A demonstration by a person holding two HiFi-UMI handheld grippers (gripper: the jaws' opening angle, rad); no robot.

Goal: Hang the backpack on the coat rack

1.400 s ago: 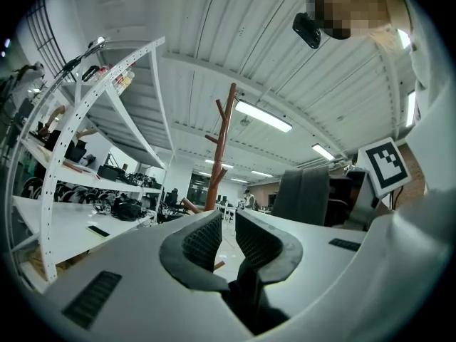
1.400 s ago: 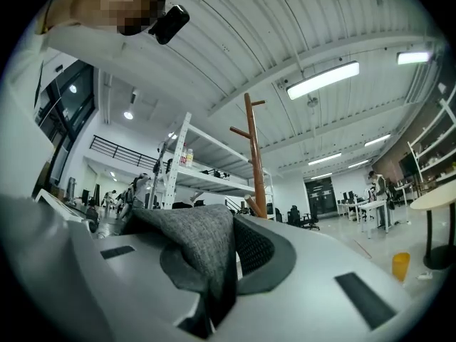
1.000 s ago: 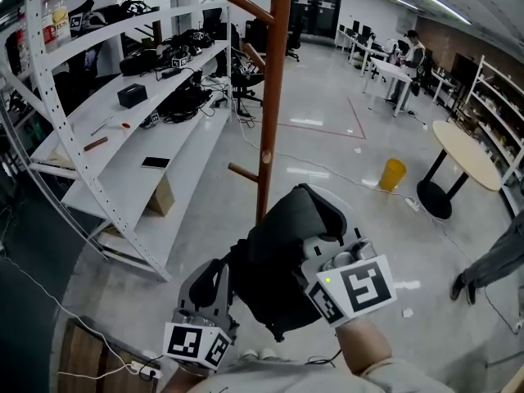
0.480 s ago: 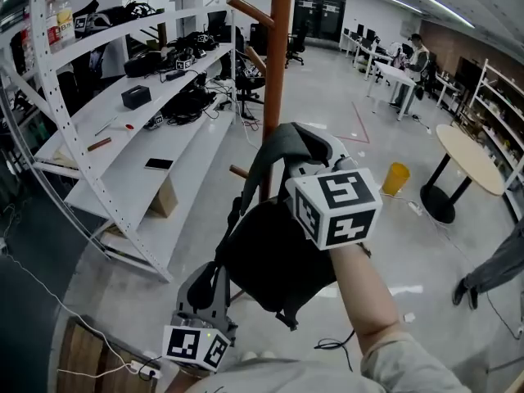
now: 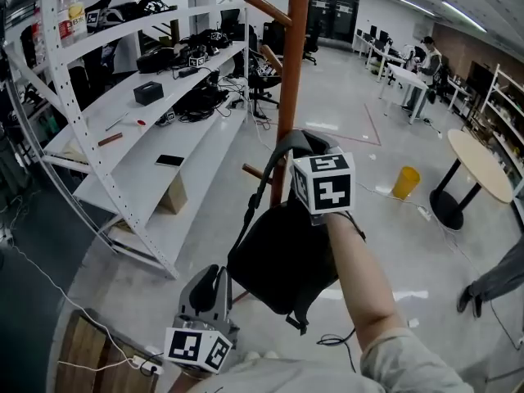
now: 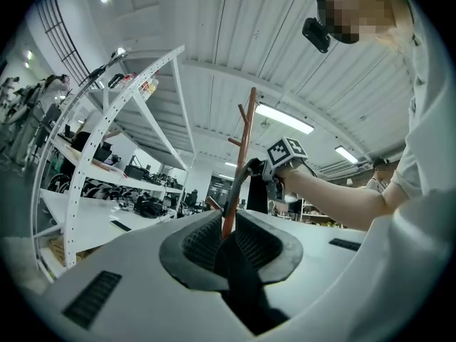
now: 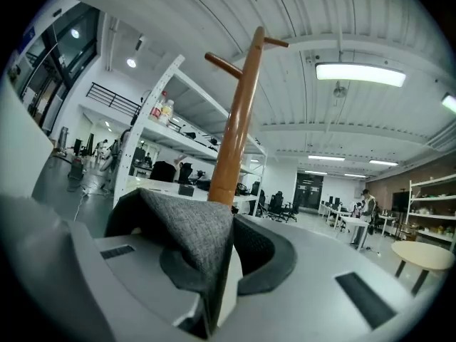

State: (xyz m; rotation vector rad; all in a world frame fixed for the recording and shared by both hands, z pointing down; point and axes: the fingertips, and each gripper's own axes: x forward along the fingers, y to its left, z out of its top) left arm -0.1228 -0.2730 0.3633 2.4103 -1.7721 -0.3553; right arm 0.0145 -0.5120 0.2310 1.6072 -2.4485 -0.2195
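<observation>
The black backpack [image 5: 282, 256] hangs in front of me between both grippers. My right gripper [image 5: 301, 150] is shut on its grey top handle [image 7: 189, 237], held close in front of the brown wooden coat rack pole [image 5: 293, 72]. In the right gripper view the pole [image 7: 239, 112] rises just behind the pinched grey fabric, with a peg [image 7: 224, 64] high up. My left gripper [image 5: 214, 278] sits low and near me, shut on a black strap [image 6: 239, 280] of the backpack. The left gripper view shows the right gripper [image 6: 274, 171] beside the rack [image 6: 242, 155].
White shelving [image 5: 123, 121] loaded with gear and cables runs along the left. A short lower peg [image 5: 255, 173] sticks out of the pole towards the shelving. A yellow bin [image 5: 404, 182], a round table [image 5: 479, 158] and a person's leg [image 5: 491, 277] are at the right.
My right gripper has carried the backpack's top handle forward, away from me and up to the rack pole. The bag now hangs stretched below it. The left gripper has hardly moved.
</observation>
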